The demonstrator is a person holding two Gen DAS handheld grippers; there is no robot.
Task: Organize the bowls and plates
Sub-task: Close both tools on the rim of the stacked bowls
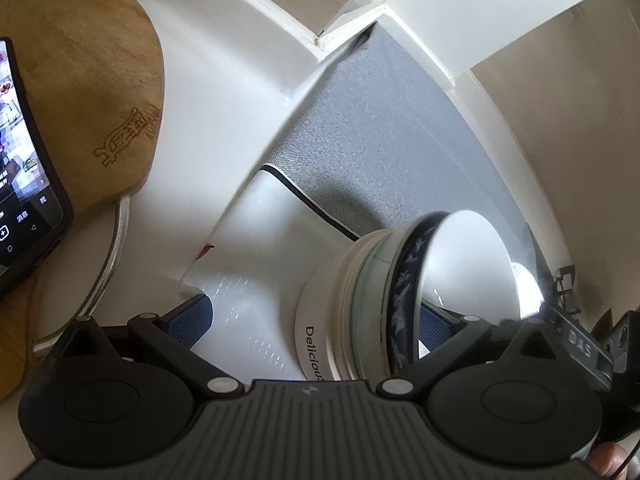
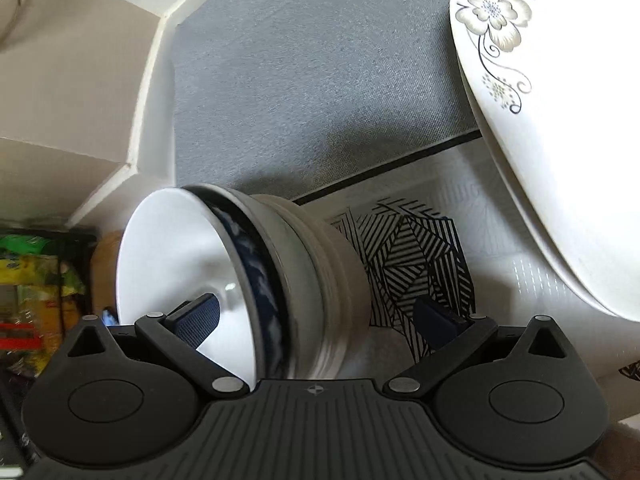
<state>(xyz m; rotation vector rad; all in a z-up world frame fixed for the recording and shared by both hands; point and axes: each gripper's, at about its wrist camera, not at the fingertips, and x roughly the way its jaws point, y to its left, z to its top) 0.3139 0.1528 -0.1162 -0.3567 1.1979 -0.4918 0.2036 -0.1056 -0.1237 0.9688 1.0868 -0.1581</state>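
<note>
A stack of nested bowls lies between the fingers of both grippers; the top bowl is white inside with a dark blue patterned band, the lower ones are white, one lettered "Delicious". My left gripper is open around the stack, its right pad inside the top bowl's rim. My right gripper is open around the same stack, its left pad inside the top bowl. A stack of white flower-patterned plates stands at the right.
A grey mat and a white sheet with a black striped pattern lie under the bowls. A wooden board and a phone are at the left. Food packets sit at the far left.
</note>
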